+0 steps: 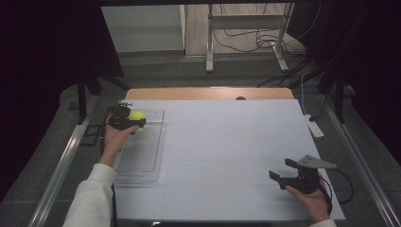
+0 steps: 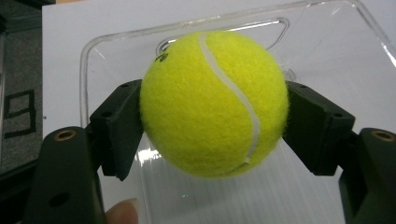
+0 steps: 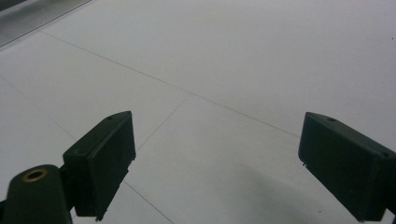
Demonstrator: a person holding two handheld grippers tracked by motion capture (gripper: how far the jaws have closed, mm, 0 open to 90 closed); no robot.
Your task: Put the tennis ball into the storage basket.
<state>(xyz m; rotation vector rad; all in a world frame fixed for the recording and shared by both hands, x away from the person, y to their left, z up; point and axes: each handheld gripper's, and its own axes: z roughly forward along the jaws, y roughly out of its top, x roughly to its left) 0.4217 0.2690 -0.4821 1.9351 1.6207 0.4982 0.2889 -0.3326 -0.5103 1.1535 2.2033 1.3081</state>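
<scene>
From my seat there is very little to read. In the left gripper view, a small dark printed mark sits on the tennis ball (image 2: 214, 103), in the upper left part of its yellow felt just beside the white seam; it looks like the edge of a brand stamp, but I cannot make out any letters. At the far left edge of the same view, black tape on the grey floor (image 2: 18, 114) forms a squared outline that resembles a digit, perhaps a 9 or a 6; I cannot tell which.
</scene>
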